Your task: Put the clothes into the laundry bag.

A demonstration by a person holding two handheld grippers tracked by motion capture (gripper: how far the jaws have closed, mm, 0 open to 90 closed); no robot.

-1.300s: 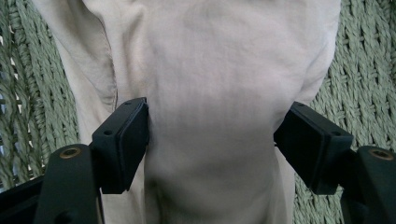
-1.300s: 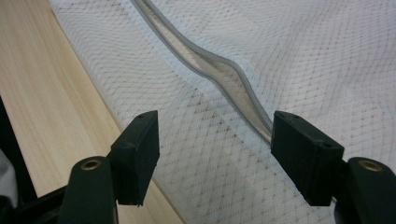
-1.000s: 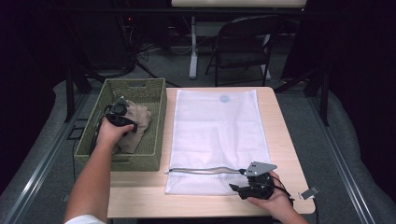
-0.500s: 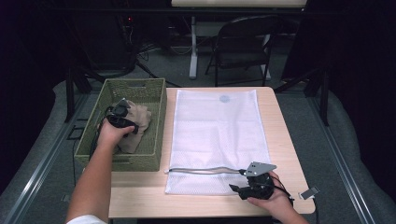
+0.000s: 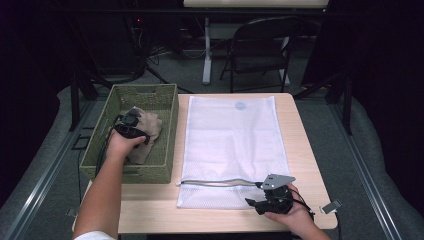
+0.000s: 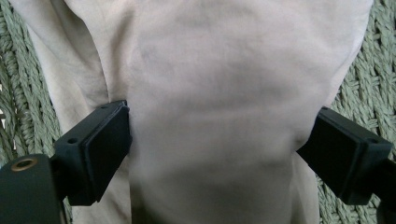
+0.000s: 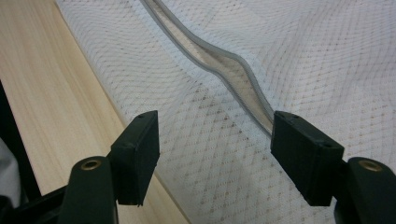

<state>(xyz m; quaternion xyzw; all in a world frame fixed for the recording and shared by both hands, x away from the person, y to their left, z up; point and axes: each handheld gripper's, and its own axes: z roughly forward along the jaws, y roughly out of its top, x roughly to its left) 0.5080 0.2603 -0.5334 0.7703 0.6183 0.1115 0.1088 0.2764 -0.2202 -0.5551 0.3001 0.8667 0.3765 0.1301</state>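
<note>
On the left part of the wooden worktop (image 5: 150, 210) stands a green woven basket (image 5: 170, 131), and in it lies a crumpled beige cloth (image 5: 149, 131). The person's left hand (image 5: 121, 145) reaches into the basket with the left hand-held gripper (image 5: 131, 124) set down on the cloth. In the left gripper view its two black jaws stand wide apart, having just been opening, with a broad fold of the beige cloth (image 6: 219, 93) bulging between them; the left pad touches the fabric at a crease, the right pad sits at the edge of the fold, and neither squeezes it, so the cloth lies loose rather than pinched. Green weave of the basket (image 6: 369, 79) shows past the cloth on both sides. Beside the basket, a white mesh bag (image 5: 232, 145) lies flat along the middle of the worktop, its grey zipper (image 5: 220, 183) running across the near end. The right hand (image 5: 292, 217) rests at the near right corner of the worktop, holding the right hand-held gripper (image 5: 252, 204) just over the bag's near edge. In the right gripper view its jaws are open and empty above the mesh bag (image 7: 289, 60), with the zipper (image 7: 224, 60) parted in a wavy gap that runs toward the right jaw. A black folding chair (image 5: 260, 50) stands beyond the far end of the worktop.
</note>
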